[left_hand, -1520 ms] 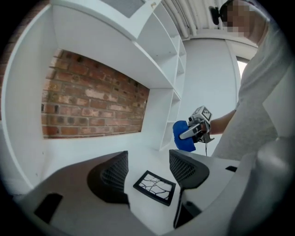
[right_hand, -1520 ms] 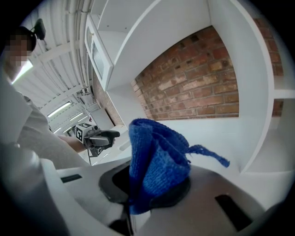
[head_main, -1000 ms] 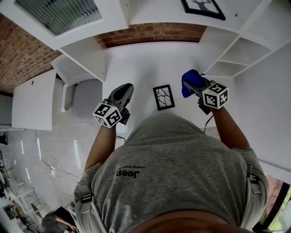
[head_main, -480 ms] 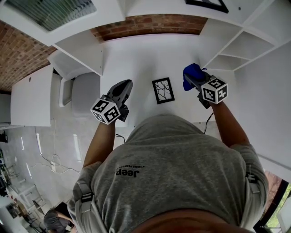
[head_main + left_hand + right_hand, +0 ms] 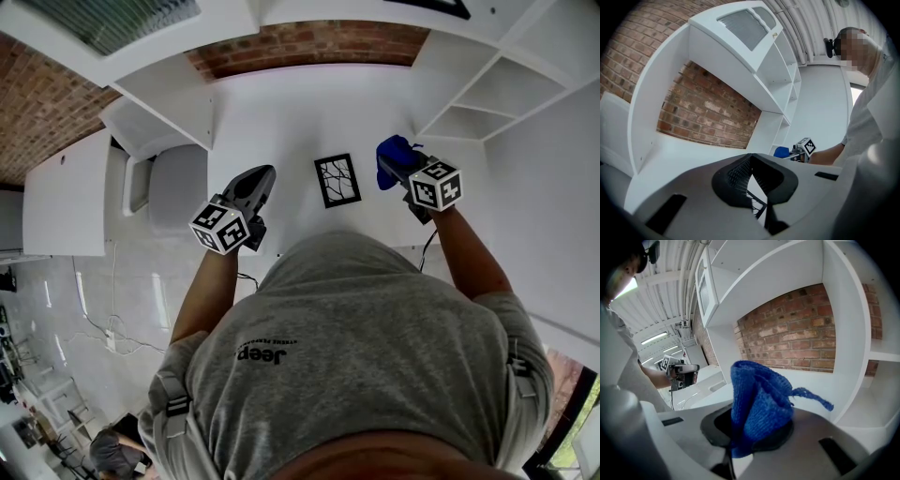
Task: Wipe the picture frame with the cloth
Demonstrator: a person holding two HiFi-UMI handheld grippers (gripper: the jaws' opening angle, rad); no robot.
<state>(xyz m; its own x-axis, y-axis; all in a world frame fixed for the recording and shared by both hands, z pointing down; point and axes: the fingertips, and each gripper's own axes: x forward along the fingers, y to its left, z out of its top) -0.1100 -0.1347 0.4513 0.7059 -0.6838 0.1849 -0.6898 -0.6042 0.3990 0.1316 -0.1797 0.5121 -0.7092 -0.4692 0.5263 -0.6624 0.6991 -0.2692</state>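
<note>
A small black picture frame (image 5: 337,180) with a branch drawing lies flat on the white desk (image 5: 300,112). My left gripper (image 5: 260,176) hovers just left of it, jaws shut and nothing between them (image 5: 750,163); a corner of the frame (image 5: 757,206) shows under the jaws. My right gripper (image 5: 396,167) is just right of the frame, shut on a bunched blue cloth (image 5: 392,156). In the right gripper view the cloth (image 5: 759,401) stands up out of the jaws and hides the fingertips. The frame is not in that view.
White shelf compartments (image 5: 487,103) rise at the desk's right, and a brick wall (image 5: 309,42) stands behind it. A grey seat (image 5: 178,187) stands left of the desk. Another black-framed picture (image 5: 427,7) sits on a top shelf. A cable (image 5: 427,251) hangs off the desk's front.
My right gripper with the cloth has sunk a little toward the desk beside the frame. The left gripper has hardly moved. The frame has stayed in place.
</note>
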